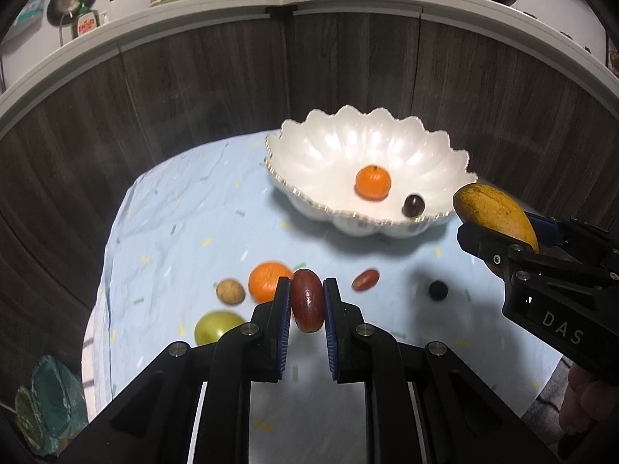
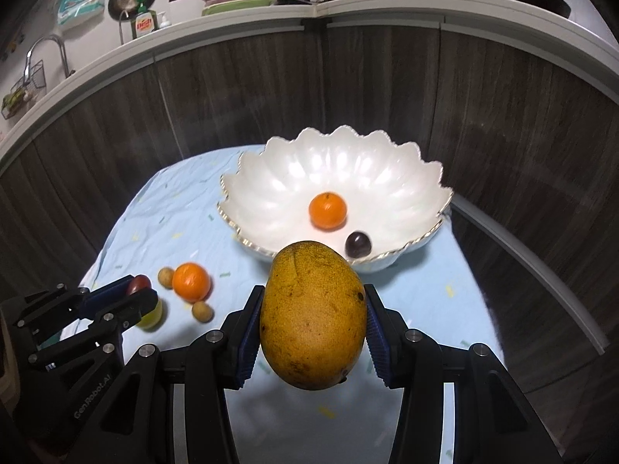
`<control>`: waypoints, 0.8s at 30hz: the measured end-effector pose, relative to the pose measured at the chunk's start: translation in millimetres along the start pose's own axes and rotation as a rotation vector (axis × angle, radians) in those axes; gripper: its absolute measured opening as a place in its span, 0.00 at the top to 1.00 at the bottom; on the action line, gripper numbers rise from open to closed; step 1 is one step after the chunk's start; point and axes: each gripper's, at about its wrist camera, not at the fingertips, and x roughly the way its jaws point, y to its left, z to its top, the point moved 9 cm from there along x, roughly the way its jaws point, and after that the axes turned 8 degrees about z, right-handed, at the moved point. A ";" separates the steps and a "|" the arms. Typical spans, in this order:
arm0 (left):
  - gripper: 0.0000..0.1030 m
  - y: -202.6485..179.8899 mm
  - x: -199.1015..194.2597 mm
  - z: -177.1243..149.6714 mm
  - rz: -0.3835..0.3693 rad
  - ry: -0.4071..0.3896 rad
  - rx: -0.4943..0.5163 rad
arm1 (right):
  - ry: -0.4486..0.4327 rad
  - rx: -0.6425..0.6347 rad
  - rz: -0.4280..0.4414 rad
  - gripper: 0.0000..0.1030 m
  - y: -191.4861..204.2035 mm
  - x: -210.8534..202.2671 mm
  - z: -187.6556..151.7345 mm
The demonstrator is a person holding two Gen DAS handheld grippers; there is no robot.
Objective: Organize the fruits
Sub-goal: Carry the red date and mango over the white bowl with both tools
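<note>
My left gripper (image 1: 306,290) is shut on a red-brown oval fruit (image 1: 307,303), held above the blue cloth (image 1: 185,232). My right gripper (image 2: 313,297) is shut on a large yellow mango (image 2: 313,315), just in front of the white scalloped bowl (image 2: 271,185). Inside the bowl lie an orange (image 2: 327,210) and a dark plum (image 2: 358,244). An orange (image 1: 269,280), a small brown fruit (image 1: 230,290), a green fruit (image 1: 216,326), a red grape (image 1: 365,279) and a dark grape (image 1: 438,290) rest on the cloth.
Dark wood cabinet fronts (image 1: 193,96) curve round behind the table, with a cluttered counter (image 1: 232,4) above. A green net bag (image 1: 50,398) lies off the cloth at lower left. A person's hand (image 1: 584,406) holds the right gripper.
</note>
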 end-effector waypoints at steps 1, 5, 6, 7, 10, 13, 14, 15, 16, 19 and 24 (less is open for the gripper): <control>0.83 -1.0 -0.3 4.0 -0.003 -0.005 0.001 | -0.005 0.001 -0.004 0.53 -1.9 -0.8 2.4; 0.83 -5.6 1.4 19.7 -0.014 -0.023 0.010 | -0.025 0.010 -0.019 0.53 -11.0 -3.0 13.5; 0.83 -6.7 1.3 22.7 -0.017 -0.026 0.012 | -0.028 0.010 -0.023 0.53 -13.5 -2.8 15.7; 0.83 -8.4 2.1 27.6 -0.022 -0.031 0.015 | -0.032 0.012 -0.026 0.53 -15.8 -2.9 18.1; 0.83 -11.2 3.4 37.2 -0.027 -0.043 0.022 | -0.044 0.015 -0.035 0.53 -22.3 -3.9 25.7; 0.83 -14.8 6.7 47.9 -0.034 -0.051 0.028 | -0.056 0.016 -0.044 0.53 -28.5 -4.4 33.0; 0.83 -15.5 7.9 49.8 -0.038 -0.050 0.028 | -0.059 0.017 -0.048 0.53 -30.5 -4.3 35.7; 0.83 -16.6 9.8 53.0 -0.042 -0.050 0.028 | -0.062 0.018 -0.050 0.53 -32.4 -4.1 38.1; 0.83 -17.6 11.3 55.9 -0.043 -0.051 0.029 | -0.066 0.017 -0.054 0.53 -34.6 -3.6 41.2; 0.83 -20.6 14.3 65.6 -0.045 -0.064 0.035 | -0.071 0.020 -0.061 0.53 -40.8 -1.0 47.9; 0.83 -23.0 19.8 82.0 -0.052 -0.083 0.036 | -0.079 0.028 -0.071 0.53 -51.1 4.4 58.1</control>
